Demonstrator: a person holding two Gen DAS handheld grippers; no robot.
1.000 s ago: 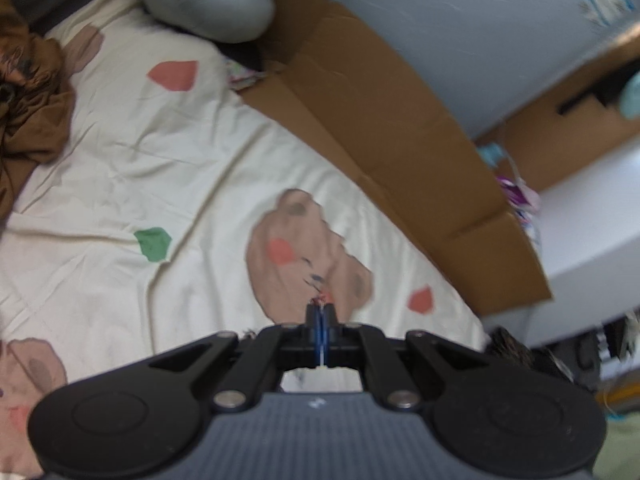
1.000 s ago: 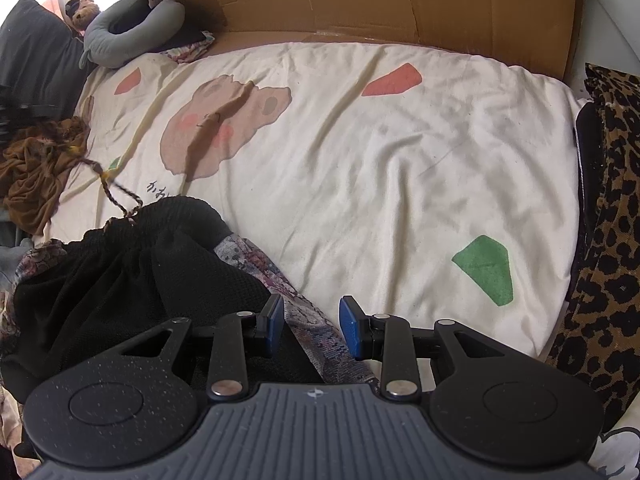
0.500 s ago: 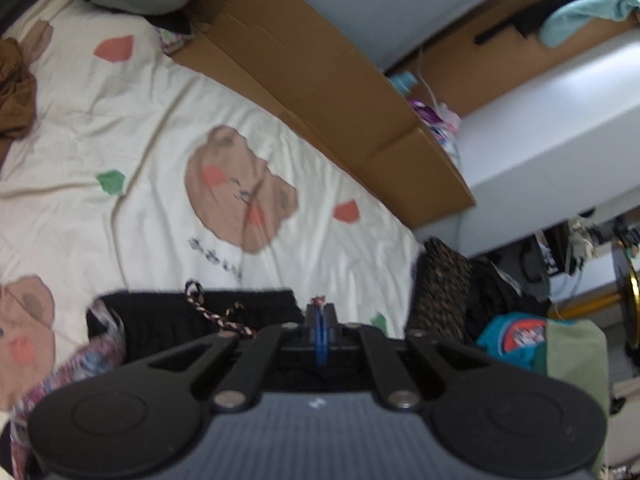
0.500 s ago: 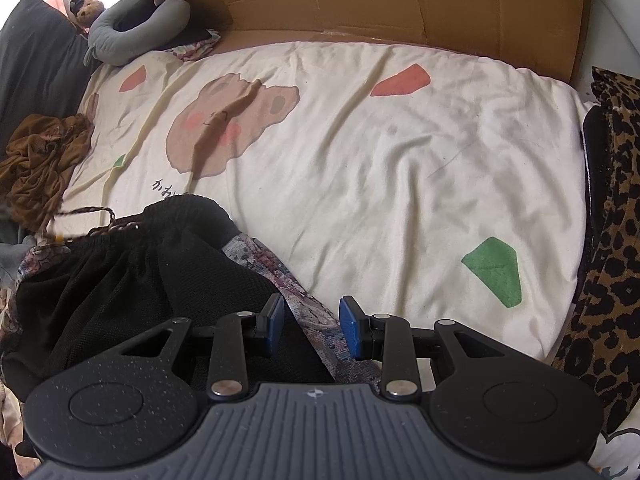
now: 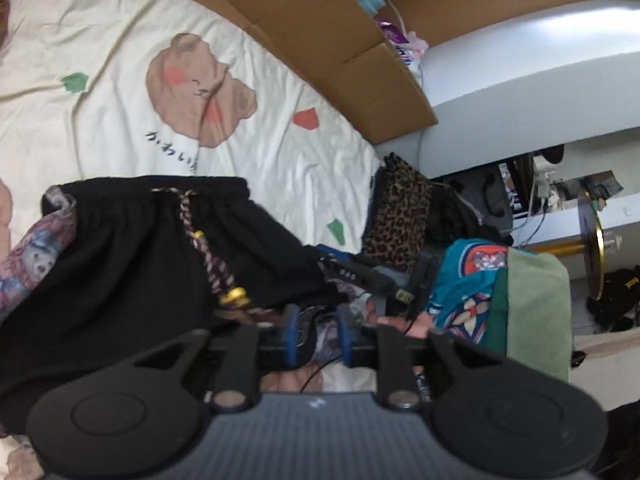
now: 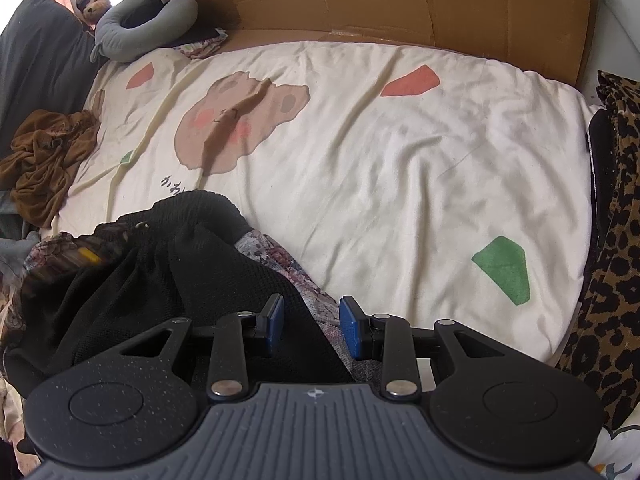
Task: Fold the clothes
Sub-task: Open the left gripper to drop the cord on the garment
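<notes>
Black shorts [image 5: 132,264] with a braided drawstring [image 5: 208,256] lie spread on the cream bear-print bed cover [image 5: 120,60], over a bear-patterned garment [image 5: 32,256]. My left gripper [image 5: 318,334] is open just above the shorts' near right edge, nothing between its blue pads. In the right wrist view the shorts [image 6: 152,280] lie bunched at lower left with the patterned garment [image 6: 296,276] showing beside them. My right gripper [image 6: 311,320] is open over that edge, holding nothing.
Cardboard sheets [image 6: 400,0] line the bed's far side. A brown crumpled garment [image 6: 44,160] and a grey neck pillow [image 6: 144,28] lie at the far left. Leopard-print fabric [image 6: 616,240] and a clothes pile [image 5: 500,292] sit off the bed's right edge.
My left gripper was shut and has opened; its view swung down and back over the black shorts, now spread flatter. The right gripper stayed open, shifting slightly.
</notes>
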